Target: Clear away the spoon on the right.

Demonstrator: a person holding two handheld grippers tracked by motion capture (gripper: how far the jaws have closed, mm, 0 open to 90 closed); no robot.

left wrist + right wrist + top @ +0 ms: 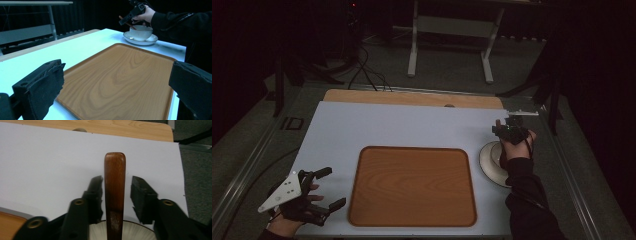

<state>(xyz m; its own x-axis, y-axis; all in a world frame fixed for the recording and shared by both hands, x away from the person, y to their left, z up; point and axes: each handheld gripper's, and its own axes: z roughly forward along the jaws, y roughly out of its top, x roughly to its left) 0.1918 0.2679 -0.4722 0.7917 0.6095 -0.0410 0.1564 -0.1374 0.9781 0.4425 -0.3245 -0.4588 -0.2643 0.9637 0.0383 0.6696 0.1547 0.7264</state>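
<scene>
Over white bowl (140,32): right gripper (117,188) straddling wooden spoon handle (115,192), pads not yet touching (left gripper (325,188) wide apart).

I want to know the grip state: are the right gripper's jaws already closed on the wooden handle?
Not yet. The right gripper is open: gaps show between both pads and the wooden handle between them.

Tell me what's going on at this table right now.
A person works with two handheld grippers. The right gripper has its jaws on either side of a brown wooden spoon handle rising from a white ribbed bowl on a white saucer, with small gaps still showing. The left gripper waits open beside the empty brown wooden tray.
</scene>
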